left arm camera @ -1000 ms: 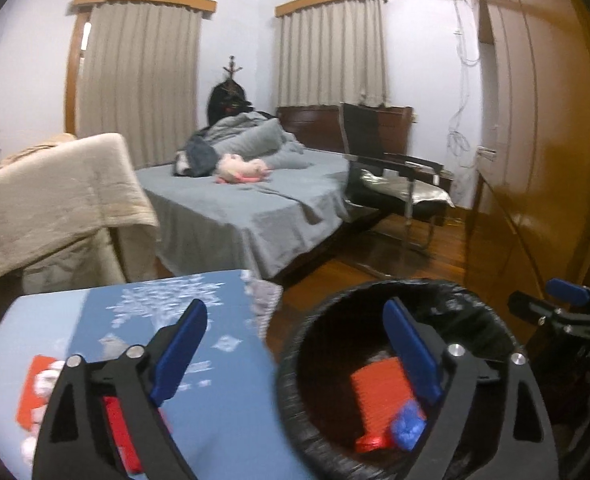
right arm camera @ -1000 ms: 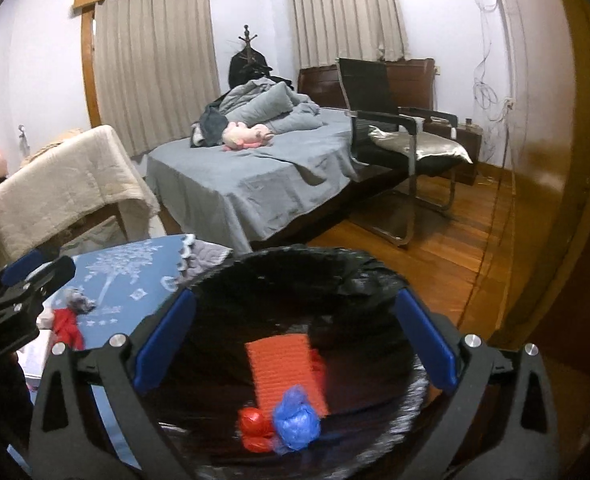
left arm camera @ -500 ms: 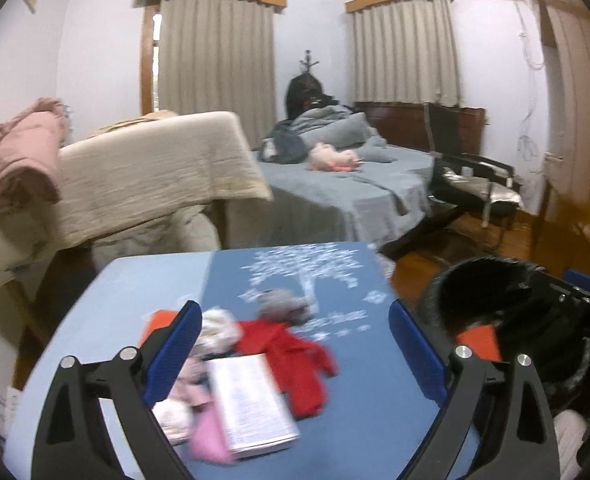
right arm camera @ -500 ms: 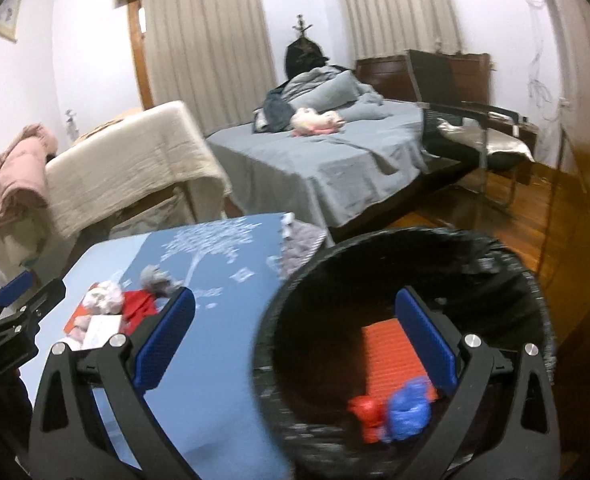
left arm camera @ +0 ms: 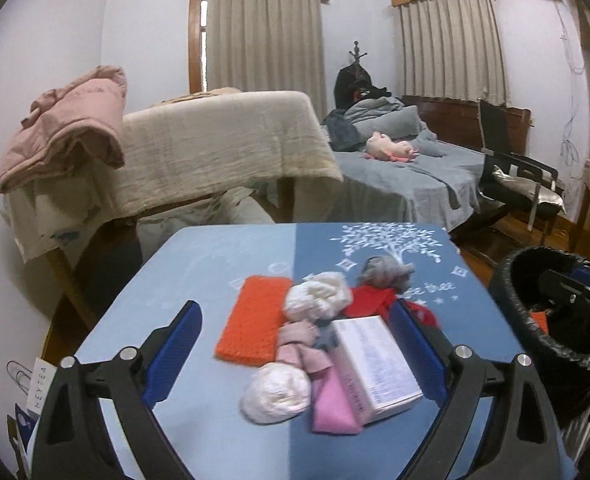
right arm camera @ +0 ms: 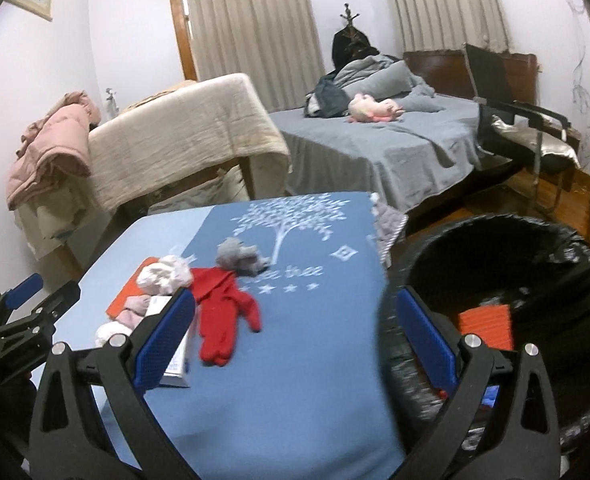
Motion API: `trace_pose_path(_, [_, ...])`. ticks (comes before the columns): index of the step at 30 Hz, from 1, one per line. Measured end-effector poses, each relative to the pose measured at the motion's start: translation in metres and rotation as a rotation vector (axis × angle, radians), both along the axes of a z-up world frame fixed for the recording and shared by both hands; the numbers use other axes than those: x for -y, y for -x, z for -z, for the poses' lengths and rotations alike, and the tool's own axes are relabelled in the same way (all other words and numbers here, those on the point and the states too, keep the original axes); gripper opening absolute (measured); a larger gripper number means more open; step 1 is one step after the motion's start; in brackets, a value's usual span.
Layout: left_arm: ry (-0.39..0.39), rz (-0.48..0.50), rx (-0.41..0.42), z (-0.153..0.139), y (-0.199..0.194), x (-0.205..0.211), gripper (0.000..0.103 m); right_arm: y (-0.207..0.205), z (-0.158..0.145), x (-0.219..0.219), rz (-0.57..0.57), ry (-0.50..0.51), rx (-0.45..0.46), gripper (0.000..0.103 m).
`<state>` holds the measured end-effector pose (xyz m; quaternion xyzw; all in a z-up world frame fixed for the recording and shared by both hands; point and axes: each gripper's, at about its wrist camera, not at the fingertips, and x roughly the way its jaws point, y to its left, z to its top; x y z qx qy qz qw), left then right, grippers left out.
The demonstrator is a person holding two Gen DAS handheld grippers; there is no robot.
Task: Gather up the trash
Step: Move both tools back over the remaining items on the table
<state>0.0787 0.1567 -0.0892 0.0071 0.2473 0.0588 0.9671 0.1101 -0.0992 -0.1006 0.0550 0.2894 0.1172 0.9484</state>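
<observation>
A pile of trash lies on the blue table (left arm camera: 223, 264): an orange sponge (left arm camera: 255, 324), white crumpled wads (left arm camera: 319, 300), a pink piece (left arm camera: 331, 404), a white box (left arm camera: 375, 364), a red rag (right arm camera: 223, 320) and a grey wad (right arm camera: 239, 258). My left gripper (left arm camera: 295, 356) is open and empty, just short of the pile. My right gripper (right arm camera: 295, 344) is open and empty over the table's right edge. The black-lined bin (right arm camera: 507, 304) stands right of the table and holds an orange sponge (right arm camera: 487, 326).
A cloth-draped bench (left arm camera: 215, 148) with a pink jacket (left arm camera: 67, 120) stands behind the table. A grey bed (right arm camera: 375, 144) and a black chair (right arm camera: 515, 120) stand further back. The wooden floor (right arm camera: 555, 200) shows at right.
Both grippers have swung left from over the bin toward the table. The trash pile has come into view in front of my left gripper.
</observation>
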Motion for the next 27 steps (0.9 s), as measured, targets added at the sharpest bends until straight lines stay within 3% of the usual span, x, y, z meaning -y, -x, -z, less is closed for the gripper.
trace_pose_path(17, [-0.001, -0.093, -0.057, 0.033, 0.004, -0.060, 0.092, -0.010, 0.040, -0.106, -0.194, 0.043, -0.068, 0.098])
trace_pose_path(27, [0.031, -0.124, -0.080, 0.045, 0.001, -0.080, 0.092, -0.021, 0.061, -0.132, -0.227, 0.088, -0.135, 0.097])
